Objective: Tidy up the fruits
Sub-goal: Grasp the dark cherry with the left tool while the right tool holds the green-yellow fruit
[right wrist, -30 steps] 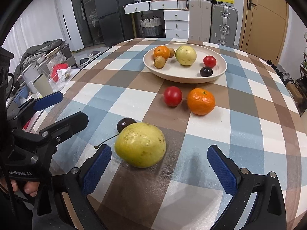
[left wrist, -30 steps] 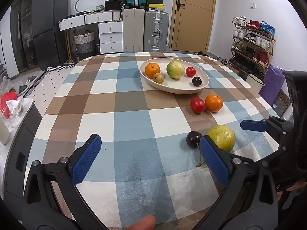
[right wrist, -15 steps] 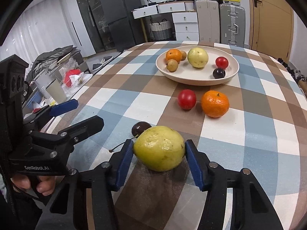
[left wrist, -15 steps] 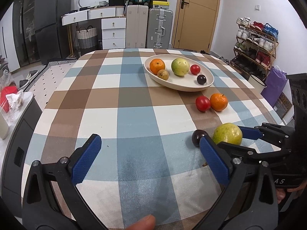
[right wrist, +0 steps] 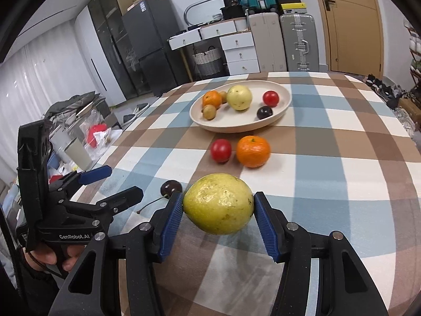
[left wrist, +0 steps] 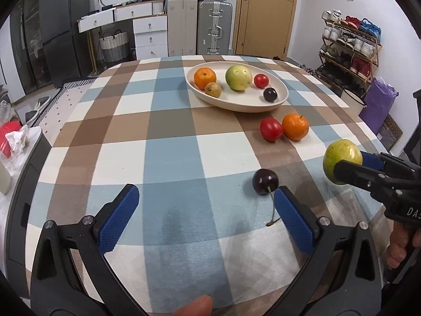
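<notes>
Right gripper [right wrist: 218, 217] jaws pinched round yellow-green guava [right wrist: 218, 203] at widest middle, near oval cream bowl [right wrist: 285, 100]; firm, smooth, likely slippery. Left gripper [left wrist: 208, 214] jaws spread.

Matt cloth tablecloth [left wrist: 168, 158], glossy cherry [left wrist: 265, 181]

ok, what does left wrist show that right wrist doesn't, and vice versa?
Only left wrist: the shoe rack, the purple bag, and the left gripper open over bare cloth.

Only right wrist: both pads of the right gripper pressing the sides of the guava, and a second small brown fruit behind the bowl's orange.

Both: the bowl, the loose tomato and orange, and the cherry.
</notes>
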`<state>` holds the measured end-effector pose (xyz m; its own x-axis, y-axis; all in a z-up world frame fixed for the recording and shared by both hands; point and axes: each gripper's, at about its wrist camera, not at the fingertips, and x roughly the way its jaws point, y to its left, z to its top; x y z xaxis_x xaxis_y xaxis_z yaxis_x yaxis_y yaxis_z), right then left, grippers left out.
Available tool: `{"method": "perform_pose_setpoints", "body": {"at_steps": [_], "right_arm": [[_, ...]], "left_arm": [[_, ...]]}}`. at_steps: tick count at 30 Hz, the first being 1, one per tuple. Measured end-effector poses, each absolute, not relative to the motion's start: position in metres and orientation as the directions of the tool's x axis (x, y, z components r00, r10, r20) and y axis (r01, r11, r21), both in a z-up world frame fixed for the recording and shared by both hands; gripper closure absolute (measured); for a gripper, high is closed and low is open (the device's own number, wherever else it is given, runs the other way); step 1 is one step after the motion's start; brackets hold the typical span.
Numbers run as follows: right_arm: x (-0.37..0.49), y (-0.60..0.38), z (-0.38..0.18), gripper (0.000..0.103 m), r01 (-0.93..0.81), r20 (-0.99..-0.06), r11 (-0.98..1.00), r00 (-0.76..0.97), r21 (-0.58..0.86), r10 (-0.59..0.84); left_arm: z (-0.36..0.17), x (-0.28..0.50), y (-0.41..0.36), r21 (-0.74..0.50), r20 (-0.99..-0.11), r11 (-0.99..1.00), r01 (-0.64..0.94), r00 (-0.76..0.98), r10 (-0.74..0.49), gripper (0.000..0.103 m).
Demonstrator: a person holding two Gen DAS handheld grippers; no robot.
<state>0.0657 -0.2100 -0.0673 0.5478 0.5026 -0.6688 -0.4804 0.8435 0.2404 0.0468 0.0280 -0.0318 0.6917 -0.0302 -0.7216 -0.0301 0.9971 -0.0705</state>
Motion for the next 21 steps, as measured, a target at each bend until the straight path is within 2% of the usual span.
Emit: {"method": "perform_pose_setpoints", "body": {"at_steps": [12, 13, 15, 21], "right_arm": [[0.066, -0.244, -0.069, 0.048, -0.434, -0.661, 0.861, 0.568, 0.267, 0.491], [0.067, -0.246, -0.068, 0.048, -0.428, -0.660, 0.863, 0.571, 0.267, 0.487], [0.067, -0.248, -0.068, 0.048, -0.420, -0.659, 0.867, 0.576, 0.267, 0.483], [0.067, -0.246, -0.064, 0.048, -0.421, -0.657, 0.871, 0.585, 0.255, 0.475]], "left_arm": [[-0.052, 0.084, -0.001, -0.057, -0.794, 0.998, -0.018, 0.607, -0.034, 0.002], [-0.054, 0.087, -0.003, -0.053, -0.799, 0.999, -0.012, 0.601, -0.035, 0.004], [-0.056, 0.092, -0.006, -0.051, -0.808, 0.999, 0.004, 0.587, -0.043, 0.014], [-0.057, 0.095, -0.013, -0.037, -0.805, 0.999, 0.031, 0.592, -0.048, 0.029]]}}
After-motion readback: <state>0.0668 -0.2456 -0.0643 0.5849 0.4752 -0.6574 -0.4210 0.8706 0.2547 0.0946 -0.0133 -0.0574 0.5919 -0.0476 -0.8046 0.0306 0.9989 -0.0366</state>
